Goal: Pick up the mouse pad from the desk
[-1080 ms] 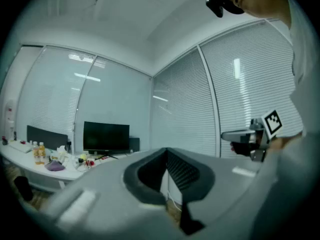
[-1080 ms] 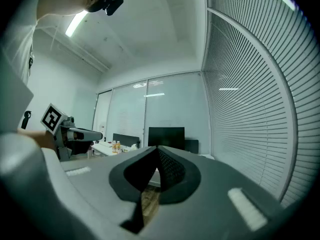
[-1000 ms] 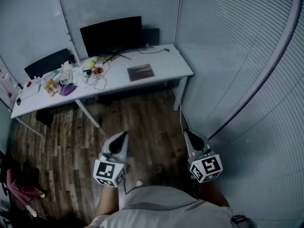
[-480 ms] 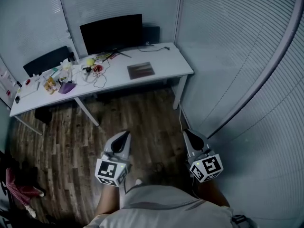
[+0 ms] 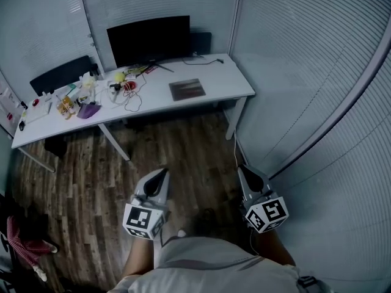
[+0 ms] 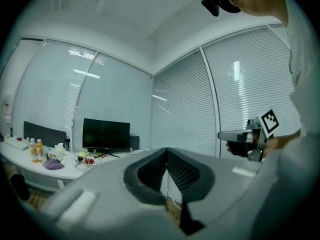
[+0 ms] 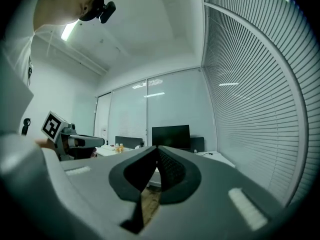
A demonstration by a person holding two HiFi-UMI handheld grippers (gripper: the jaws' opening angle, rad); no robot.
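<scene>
Both tongs idle and empty. The left gripper has its jaws pressed together with the tips meeting, pinching nothing, and the right gripper is the same. In the head view they sit at 7 and 5 o'clock of frame centre, side by side but well apart, pointing toward 12. They are held level ahead of the person's light shirt, over the wood floor. Neither is near the desk, a white one with slanted legs that spans the top of the head view from 10 to 1 o'clock. The mouse pad is a dark rectangle with a reddish tint. It lies flat on the right half of the desktop, roughly 12 o'clock from the grippers, with its edges about square to the desk's front edge and bare white top around it. The monitor stands at 11 o'clock of the pad at the desk's back edge, with a dark box just beside it at its 3 o'clock. A black cable runs along the back at 12 to 1 o'clock of the pad. At 9 o'clock of the pad is clutter: loose cables, then a purple item, then bottles; the smaller bits are too small to name. A dark chair stands behind the desk's left end. Blinds cover the wall from 1 to 4 o'clock. In the left gripper view, the right gripper shows at 3 o'clock.
</scene>
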